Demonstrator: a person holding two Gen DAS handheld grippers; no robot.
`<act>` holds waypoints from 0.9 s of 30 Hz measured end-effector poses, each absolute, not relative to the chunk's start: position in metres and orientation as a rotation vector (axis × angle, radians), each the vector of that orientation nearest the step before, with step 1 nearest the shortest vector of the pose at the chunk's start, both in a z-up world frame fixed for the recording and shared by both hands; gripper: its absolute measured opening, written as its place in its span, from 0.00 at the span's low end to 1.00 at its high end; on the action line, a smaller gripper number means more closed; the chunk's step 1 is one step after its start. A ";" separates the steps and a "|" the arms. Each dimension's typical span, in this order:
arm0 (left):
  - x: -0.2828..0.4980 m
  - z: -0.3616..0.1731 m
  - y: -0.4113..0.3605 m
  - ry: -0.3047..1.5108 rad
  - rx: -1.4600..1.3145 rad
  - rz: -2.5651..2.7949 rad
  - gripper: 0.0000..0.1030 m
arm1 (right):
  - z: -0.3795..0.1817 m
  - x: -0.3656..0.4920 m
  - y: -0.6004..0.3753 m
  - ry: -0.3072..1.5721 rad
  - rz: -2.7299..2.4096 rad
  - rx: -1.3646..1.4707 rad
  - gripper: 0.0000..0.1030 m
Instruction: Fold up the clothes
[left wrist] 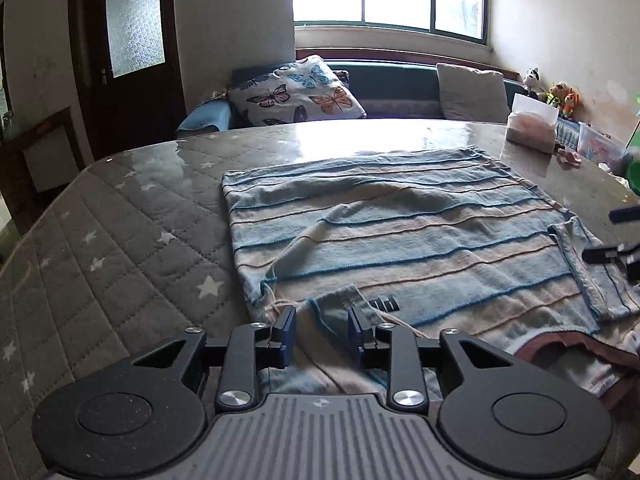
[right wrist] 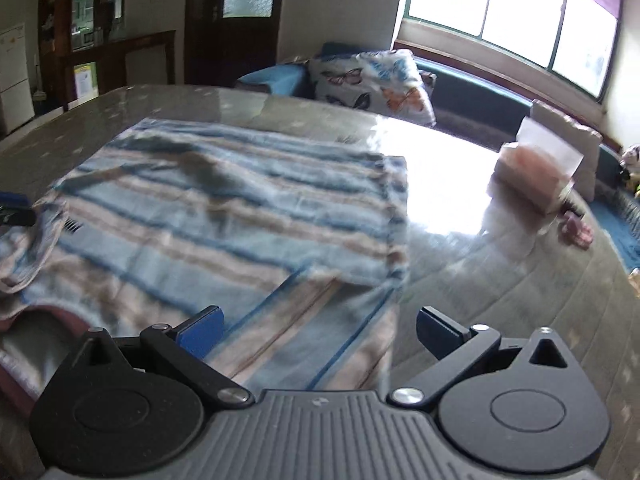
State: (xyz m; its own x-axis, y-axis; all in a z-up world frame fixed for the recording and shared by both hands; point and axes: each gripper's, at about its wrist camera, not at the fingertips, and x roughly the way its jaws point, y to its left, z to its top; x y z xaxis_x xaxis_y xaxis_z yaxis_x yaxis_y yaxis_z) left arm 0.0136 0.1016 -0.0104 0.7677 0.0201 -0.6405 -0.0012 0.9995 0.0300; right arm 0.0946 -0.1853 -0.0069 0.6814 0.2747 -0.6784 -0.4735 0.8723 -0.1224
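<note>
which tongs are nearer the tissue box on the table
Right. The right tongs sit over the striped garment's edge on the tissue box side; the left tongs are at the garment's opposite near corner.

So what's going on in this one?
A person with handheld tongs in each hand is folding a blue and beige striped top spread on a quilted, star-patterned table. The left tongs sit open around a turned-up sleeve cuff at the near edge. The right tongs are wide open above the other sleeve, gripping nothing. A tissue box stands farther back.
</note>
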 end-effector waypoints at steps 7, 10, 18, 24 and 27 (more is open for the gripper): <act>0.012 -0.019 0.092 0.716 0.074 -0.004 0.48 | -0.016 0.132 -0.199 0.716 0.321 -0.315 1.00; 0.009 -0.021 0.087 0.717 0.096 -0.007 0.54 | -0.028 0.132 -0.200 0.750 0.315 -0.334 1.00; -0.013 -0.024 0.070 0.708 0.176 -0.030 0.66 | -0.027 0.083 -0.198 0.717 0.400 -0.361 1.00; -0.033 -0.025 0.064 0.709 0.200 -0.039 0.69 | -0.026 0.047 -0.195 0.698 0.468 -0.396 1.00; -0.044 -0.022 0.064 0.711 0.215 -0.047 0.69 | -0.025 0.033 -0.197 0.693 0.488 -0.410 1.00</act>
